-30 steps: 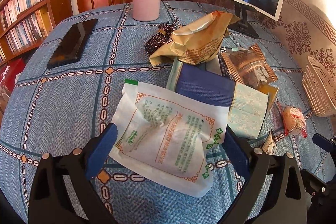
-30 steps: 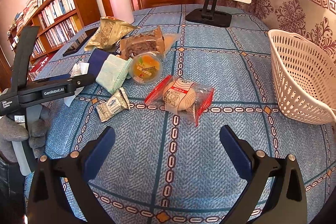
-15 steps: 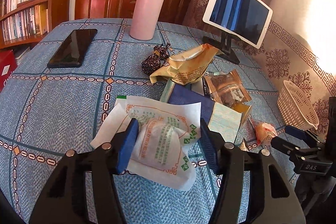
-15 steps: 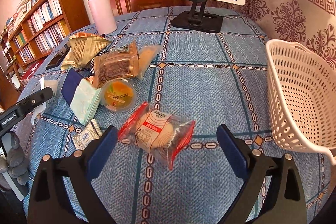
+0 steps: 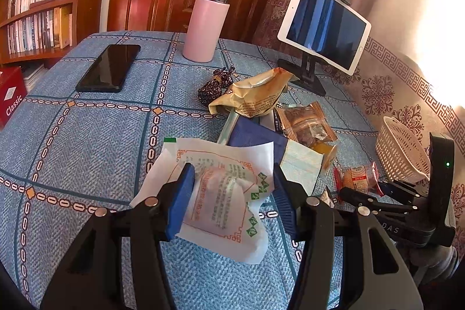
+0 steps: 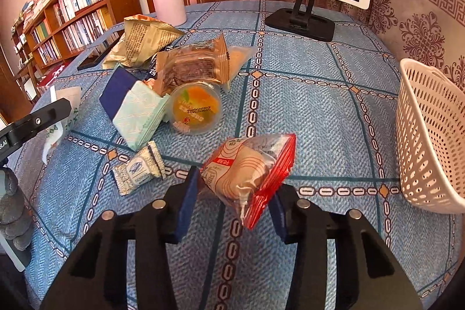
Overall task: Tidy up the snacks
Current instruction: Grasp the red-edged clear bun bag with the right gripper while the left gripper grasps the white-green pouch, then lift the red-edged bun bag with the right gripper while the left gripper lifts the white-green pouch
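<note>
A light, crinkly white packet [image 5: 226, 193], soft and best pinched at its bulge, is clamped above the cloth by the left gripper [image 5: 232, 199], while a red-edged bun [image 6: 247, 173] is squeezed in the right gripper [image 6: 232, 202] near the basket [image 6: 430, 135].

Bare tablecloth [image 6: 314, 112] between snack pile [image 6: 174, 77] and basket [image 6: 430, 135] — tablet stand [image 6: 299, 19] behind.

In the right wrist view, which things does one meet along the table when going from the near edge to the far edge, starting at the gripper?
Right gripper → red-edged bun packet → orange jelly cup → brown cake packet → tablet stand.
</note>
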A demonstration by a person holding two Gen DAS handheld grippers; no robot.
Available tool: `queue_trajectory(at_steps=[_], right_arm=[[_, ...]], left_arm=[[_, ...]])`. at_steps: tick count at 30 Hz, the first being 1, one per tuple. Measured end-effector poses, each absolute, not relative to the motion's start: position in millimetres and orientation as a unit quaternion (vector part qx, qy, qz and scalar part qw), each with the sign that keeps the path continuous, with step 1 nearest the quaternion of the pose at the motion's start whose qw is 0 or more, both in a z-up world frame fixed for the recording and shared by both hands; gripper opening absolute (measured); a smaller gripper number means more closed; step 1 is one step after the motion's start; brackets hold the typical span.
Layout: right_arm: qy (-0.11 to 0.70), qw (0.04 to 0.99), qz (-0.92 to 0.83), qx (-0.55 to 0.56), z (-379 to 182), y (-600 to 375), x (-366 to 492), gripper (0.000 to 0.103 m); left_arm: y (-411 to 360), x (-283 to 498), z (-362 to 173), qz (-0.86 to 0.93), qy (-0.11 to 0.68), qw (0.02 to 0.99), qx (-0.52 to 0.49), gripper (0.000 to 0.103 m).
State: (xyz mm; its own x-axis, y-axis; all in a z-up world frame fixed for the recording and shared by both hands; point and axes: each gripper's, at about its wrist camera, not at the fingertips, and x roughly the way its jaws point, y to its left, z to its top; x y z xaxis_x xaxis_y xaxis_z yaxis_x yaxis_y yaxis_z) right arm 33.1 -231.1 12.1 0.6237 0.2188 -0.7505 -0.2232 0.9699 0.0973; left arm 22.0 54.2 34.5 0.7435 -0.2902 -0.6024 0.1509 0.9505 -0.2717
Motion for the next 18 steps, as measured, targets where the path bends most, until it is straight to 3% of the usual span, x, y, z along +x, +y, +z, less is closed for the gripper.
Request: queue_trajectory(at_steps=[11, 12, 14, 18], right_arm=[[0.397, 0.906, 0.146, 0.029, 31.4, -240.3, -4.1, 0.035], [0.399, 0.904, 0.148, 0.029, 30.3, -240.4, -4.3, 0.035], [0.403, 0.903, 0.146, 0.036, 26.7, -241.9, -5.2, 0.036], [0.418, 0.893, 0.15, 0.073, 18.4, -250.7, -1.3, 0.049]], left_arm=[[46.8, -3.7, 49.6, -0.11, 0.322, 0.936, -0.09, 0.051], [47.2, -3.0, 48.7, -0.105, 0.326, 0.935, -0.089, 0.055], [53.3, 2.3, 44.4, -0.087, 0.339, 0.931, -0.107, 0.096], [65.4, 14.1, 35.9, -0.07, 0.354, 0.925, -0.123, 0.098]])
